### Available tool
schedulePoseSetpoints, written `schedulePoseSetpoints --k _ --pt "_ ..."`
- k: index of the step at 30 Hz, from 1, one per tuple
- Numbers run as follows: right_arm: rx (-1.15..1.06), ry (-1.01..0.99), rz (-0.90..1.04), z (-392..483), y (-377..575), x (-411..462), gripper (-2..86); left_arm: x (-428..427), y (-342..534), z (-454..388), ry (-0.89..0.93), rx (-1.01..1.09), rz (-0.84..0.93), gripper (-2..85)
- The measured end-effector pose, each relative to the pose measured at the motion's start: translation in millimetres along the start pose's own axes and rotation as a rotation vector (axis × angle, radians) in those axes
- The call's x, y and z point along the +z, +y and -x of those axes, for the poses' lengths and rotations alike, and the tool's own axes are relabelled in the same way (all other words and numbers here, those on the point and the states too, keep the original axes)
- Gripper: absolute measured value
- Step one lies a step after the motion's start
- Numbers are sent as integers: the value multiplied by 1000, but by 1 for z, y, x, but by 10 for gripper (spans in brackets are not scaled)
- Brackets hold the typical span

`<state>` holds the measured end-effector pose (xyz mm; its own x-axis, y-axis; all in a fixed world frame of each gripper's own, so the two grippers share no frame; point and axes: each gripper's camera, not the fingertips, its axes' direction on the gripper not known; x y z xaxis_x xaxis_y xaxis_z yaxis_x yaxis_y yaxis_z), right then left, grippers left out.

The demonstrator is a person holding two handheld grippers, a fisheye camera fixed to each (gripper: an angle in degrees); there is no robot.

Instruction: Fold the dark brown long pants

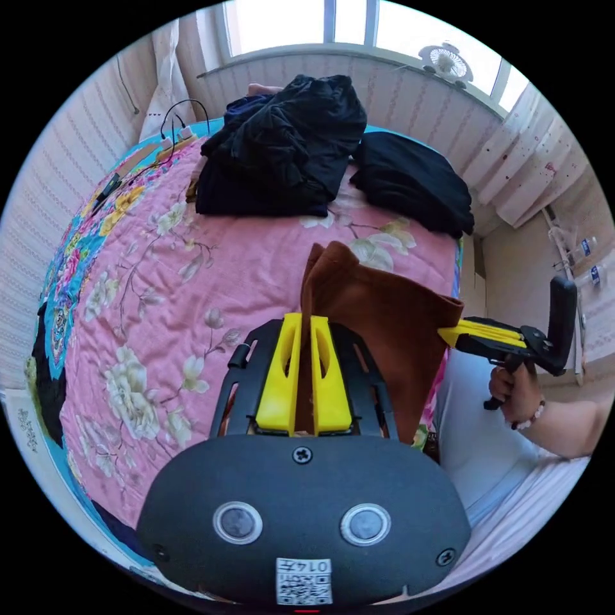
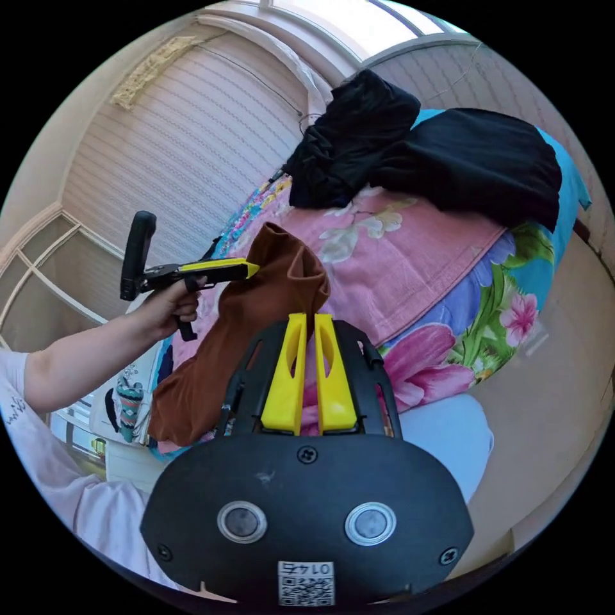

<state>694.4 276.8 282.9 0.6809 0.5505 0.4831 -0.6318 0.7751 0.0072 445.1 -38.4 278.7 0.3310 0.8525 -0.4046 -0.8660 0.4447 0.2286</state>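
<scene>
The dark brown pants point(image 1: 384, 333) hang stretched between both grippers above the near edge of the bed. My left gripper point(image 1: 306, 317) is shut on one upper corner, with brown cloth rising between its yellow jaws. In the left gripper view, my right gripper point(image 1: 443, 333) pinches the opposite corner at the right, held by a hand. In the right gripper view, my right gripper point(image 2: 306, 317) is closed at the pants' point(image 2: 256, 320) edge, and my left gripper point(image 2: 255, 268) grips the cloth at the left. The rest of the pants droops below, bunched.
A pink floral quilt point(image 1: 192, 288) covers the bed. At its far side lie a heap of black clothes point(image 1: 282, 141) and a flatter black pile point(image 1: 416, 179). Cables point(image 1: 173, 128) lie at the far left corner. A small fan point(image 1: 446, 62) sits on the windowsill.
</scene>
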Motion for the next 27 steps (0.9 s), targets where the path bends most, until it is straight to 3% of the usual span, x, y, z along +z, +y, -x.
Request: schedulePoseSetpoints --k 14,22,27 --pt "-362 -458 17 228 32 33 11 -160 227 99 -25 -204 -226 -1" --pt "-656 -667 295 464 91 162 13 -247 438 202 -15 -505 -352 2" --pt "-851 -644 549 606 171 262 22 -292 599 264 -45 -781 -398 2"
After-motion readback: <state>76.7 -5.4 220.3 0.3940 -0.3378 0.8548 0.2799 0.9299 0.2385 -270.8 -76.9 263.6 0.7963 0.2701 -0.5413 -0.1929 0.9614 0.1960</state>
